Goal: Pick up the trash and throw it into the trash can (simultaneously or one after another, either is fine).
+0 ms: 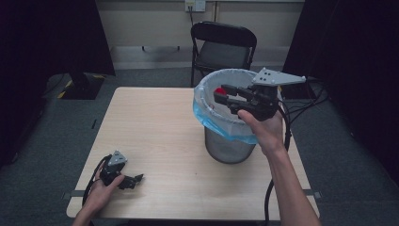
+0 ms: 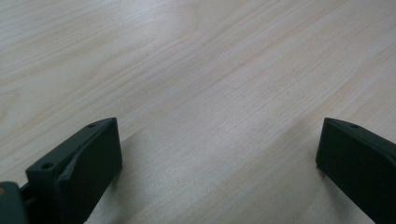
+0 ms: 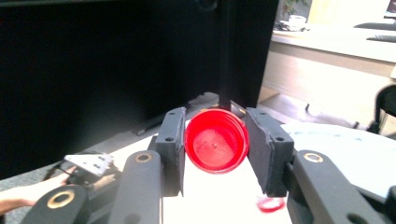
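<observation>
So the right gripper (image 1: 220, 95) is pinching a red cap (image 3: 215, 146) between its two pads, open side of the cap facing the camera in the right gripper view, and it's hanging over the mouth of the bin (image 1: 230, 148) with the blue liner (image 1: 207, 117). From the high view the cap sits right at the jaw tips, above the far-left part of the opening and inside the rim line, not past it. If the goal is dropping it in, I'd nudge the tips a bit more toward the middle of the opening before letting go, since a light round cap can clip the liner edge and bounce out. Tilt the jaws down slightly so it falls flat rather than rolling, and open them cleanly in one go. There's also a small red ring (image 3: 270, 204) below the jaws on the white surface; I can't tell what it is. The left gripper (image 1: 136, 179) just rests on the table (image 2: 196, 70), jaws spread wide with nothing between them.
</observation>
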{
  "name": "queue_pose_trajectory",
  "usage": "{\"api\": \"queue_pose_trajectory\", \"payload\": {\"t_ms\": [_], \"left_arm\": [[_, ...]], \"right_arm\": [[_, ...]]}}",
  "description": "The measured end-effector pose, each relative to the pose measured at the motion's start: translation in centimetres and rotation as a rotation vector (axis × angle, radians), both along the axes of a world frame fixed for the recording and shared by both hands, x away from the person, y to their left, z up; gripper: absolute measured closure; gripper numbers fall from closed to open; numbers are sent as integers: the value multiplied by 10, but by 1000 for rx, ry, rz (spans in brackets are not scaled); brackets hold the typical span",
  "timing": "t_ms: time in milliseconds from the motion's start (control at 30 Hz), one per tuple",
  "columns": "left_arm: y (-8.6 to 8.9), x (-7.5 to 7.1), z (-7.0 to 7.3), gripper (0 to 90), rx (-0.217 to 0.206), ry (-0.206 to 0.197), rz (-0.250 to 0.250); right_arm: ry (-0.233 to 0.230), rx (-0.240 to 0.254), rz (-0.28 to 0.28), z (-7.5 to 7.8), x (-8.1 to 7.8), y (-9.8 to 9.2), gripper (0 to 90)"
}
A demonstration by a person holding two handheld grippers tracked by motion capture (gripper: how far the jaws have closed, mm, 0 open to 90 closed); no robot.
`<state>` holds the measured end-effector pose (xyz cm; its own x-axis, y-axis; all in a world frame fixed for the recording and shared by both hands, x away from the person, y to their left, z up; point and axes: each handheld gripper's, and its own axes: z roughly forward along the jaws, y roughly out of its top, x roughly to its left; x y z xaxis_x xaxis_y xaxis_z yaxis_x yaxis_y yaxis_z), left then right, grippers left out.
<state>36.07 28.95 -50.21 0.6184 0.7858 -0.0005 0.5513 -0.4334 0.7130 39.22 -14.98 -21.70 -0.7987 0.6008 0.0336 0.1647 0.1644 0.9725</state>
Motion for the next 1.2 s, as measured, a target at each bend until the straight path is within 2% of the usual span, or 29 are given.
{"api": "queue_pose_trajectory", "payload": {"t_ms": [267,500,667,867,1000,1200], "left_arm": [[0,0,0,0,0,0,0],[0,0,0,0,-1,0,0],[0,0,0,0,-1,0,0],[0,0,0,0,0,0,0],[0,0,0,0,0,0,-1],[0,0,0,0,-1,0,0]], "right_arm": [[33,-50,-92,-2,17,-9,601],[61,-84,-140,-4,32,-16,597],[71,-92,-167,-3,37,-21,580],[80,-83,-158,-6,38,-23,444],[83,-78,-180,-7,38,-24,358],[81,-55,-187,-5,34,-25,276]]}}
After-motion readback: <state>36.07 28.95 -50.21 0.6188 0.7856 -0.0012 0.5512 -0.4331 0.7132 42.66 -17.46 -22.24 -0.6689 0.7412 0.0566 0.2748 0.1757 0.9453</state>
